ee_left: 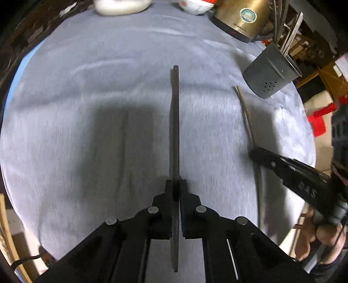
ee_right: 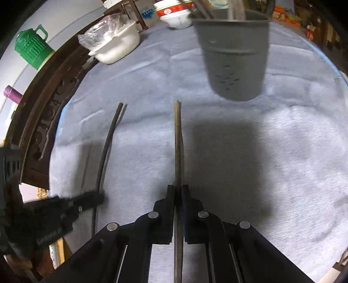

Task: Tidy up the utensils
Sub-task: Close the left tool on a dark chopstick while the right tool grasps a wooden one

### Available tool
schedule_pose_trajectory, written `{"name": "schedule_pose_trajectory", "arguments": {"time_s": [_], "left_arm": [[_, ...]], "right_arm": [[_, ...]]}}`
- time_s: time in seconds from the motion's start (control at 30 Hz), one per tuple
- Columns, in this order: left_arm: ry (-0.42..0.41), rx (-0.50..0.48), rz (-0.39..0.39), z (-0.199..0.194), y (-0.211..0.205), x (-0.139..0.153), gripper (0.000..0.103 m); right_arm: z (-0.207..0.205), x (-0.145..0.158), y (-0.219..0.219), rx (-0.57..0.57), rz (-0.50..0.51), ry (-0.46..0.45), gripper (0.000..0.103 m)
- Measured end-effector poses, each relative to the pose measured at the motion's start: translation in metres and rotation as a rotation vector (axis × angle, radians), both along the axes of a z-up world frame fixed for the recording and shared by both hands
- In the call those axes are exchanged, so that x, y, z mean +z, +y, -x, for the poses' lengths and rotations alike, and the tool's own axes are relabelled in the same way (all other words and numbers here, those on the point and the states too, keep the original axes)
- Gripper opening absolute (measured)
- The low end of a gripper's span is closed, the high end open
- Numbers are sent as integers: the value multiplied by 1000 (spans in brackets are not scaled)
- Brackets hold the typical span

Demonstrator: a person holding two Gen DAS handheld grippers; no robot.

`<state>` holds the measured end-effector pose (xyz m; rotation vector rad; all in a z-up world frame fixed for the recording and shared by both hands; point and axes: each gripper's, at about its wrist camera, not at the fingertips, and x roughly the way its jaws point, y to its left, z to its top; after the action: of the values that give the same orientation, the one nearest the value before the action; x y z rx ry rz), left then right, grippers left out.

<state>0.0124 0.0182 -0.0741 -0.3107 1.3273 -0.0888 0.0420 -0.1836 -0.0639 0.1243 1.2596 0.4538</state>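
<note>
My left gripper [ee_left: 175, 185] is shut on a dark chopstick [ee_left: 174, 122] that points forward above the grey cloth. My right gripper [ee_right: 178, 189] is shut on a brown wooden chopstick [ee_right: 177, 139] that points toward the grey perforated utensil holder [ee_right: 236, 56]. The holder stands upright with several utensils in it; it also shows in the left wrist view [ee_left: 270, 74] at the right. In the left wrist view the right gripper [ee_left: 253, 153] holds the brown chopstick [ee_left: 244, 106]. In the right wrist view the left gripper [ee_right: 101, 198] holds the dark chopstick [ee_right: 106, 148].
A grey cloth [ee_left: 108, 108] covers the round table. At the far edge stand a brass kettle [ee_left: 241, 17], a red-and-white bowl [ee_right: 174, 15] and a white container [ee_right: 117, 45]. A green jug [ee_right: 32, 48] and carved dark wood [ee_right: 43, 122] lie beyond the left edge.
</note>
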Motion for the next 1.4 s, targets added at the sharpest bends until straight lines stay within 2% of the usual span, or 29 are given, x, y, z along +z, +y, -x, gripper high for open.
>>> {"name": "schedule_pose_trajectory", "arguments": {"time_s": [0.03, 0.1, 0.13, 0.17, 0.23, 0.33, 0.43, 0.6, 0.67, 0.73, 0.83, 0.93, 1.0, 1.03, 1.07, 1.23, 1.3, 1.4], "left_arm": [[11, 4, 13, 3, 2, 0, 7], [11, 1, 16, 2, 5, 4, 25], [-2, 6, 12, -2, 7, 9, 43], [-22, 13, 1, -5, 10, 14, 51], [-54, 8, -39, -15, 11, 27, 52], [-57, -17, -71, -34, 8, 32, 52], [-26, -35, -114, -53, 7, 25, 52], [26, -68, -138, -69, -1, 12, 50], [52, -81, -138, -73, -4, 5, 41], [51, -90, -155, -77, -6, 5, 39], [68, -83, -140, -80, -4, 5, 38], [71, -84, -141, -81, -3, 6, 37], [70, -88, -144, -83, -1, 6, 25], [73, -91, -139, -85, 0, 5, 12], [81, -94, -126, -95, -3, -1, 7], [90, -51, -16, -96, 11, -3, 6], [64, -35, 2, -92, 15, 2, 6], [-4, -10, 19, -85, 19, 18, 6]], "right_arm": [[0, 0, 2, 7, 6, 2, 9], [-4, -1, 9, 34, 34, 11, 9], [-6, -1, 11, 42, 46, 17, 10], [-8, 1, 11, 42, 60, 18, 10], [-16, 8, 11, 32, 80, 2, 11], [-34, 13, 16, 8, 95, -1, 11], [-51, 8, 27, 15, 123, 28, 11], [-64, 9, 43, 44, 173, 38, 11], [-65, 10, 49, 69, 195, 39, 11], [-65, 8, 52, 81, 200, 47, 11], [-65, -4, 60, 111, 222, 116, 12], [-67, 1, 64, 115, 237, 106, 11], [-70, 2, 67, 114, 240, 102, 10], [-71, 3, 67, 114, 235, 104, 9], [-72, 4, 64, 112, 225, 106, 8], [-71, 9, 37, 51, 116, 103, 6], [-66, 15, 27, 23, 62, 86, 6], [-58, 31, 15, -3, -26, 10, 6]]}}
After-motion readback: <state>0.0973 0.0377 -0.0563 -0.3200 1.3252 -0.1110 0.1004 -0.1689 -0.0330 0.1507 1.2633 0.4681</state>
